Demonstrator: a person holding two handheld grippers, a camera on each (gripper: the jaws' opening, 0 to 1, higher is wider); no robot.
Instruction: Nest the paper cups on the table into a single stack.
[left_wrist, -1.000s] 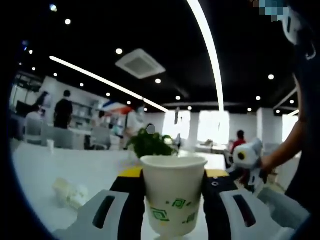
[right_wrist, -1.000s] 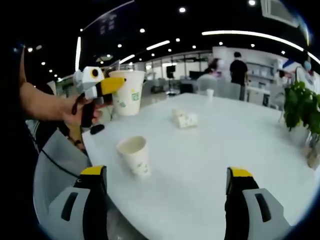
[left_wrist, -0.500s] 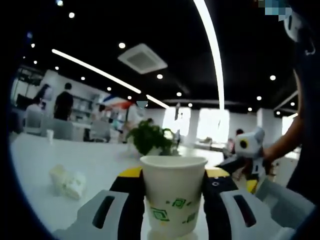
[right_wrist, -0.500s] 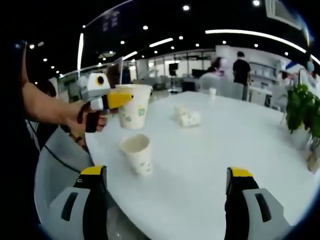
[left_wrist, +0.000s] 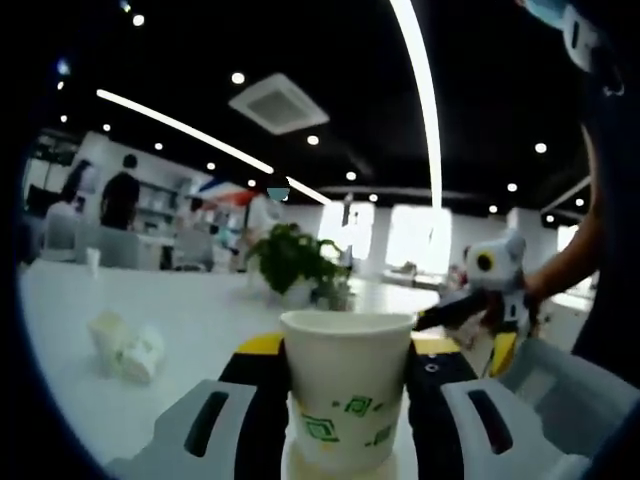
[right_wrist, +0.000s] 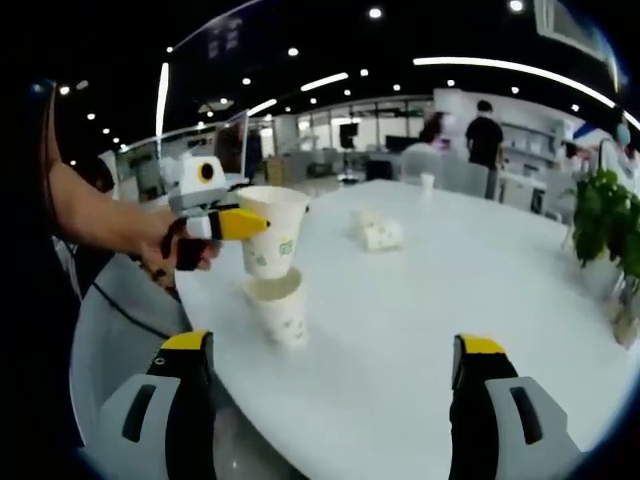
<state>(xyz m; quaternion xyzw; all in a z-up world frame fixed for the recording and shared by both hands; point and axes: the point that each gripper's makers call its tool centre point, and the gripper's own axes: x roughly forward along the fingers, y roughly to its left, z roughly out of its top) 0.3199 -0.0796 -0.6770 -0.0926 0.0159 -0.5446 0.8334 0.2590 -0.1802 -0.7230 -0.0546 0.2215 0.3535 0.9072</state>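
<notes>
White green-printed paper cup (right_wrist: 270, 236) upright, base entering second cup (right_wrist: 283, 312) standing on table (right_wrist: 450, 290)

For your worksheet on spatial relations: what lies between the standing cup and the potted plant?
In the right gripper view, bare white table separates standing cup from potted plant.

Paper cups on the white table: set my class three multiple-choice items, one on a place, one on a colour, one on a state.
1. The held cup hangs where?
A. directly above the standing cup
B. beside the potted plant
C. flat on the table

2. The cups' printed pattern is which colour?
A. red
B. green
C. blue

3. The right hand-held gripper is in what state?
A. shut on a cup
B. shut on nothing
C. open

Answers: 1 A, its base sits at the lower cup's mouth; 2 B, green marks show; 3 C, jaws wide apart, nothing between.
</notes>
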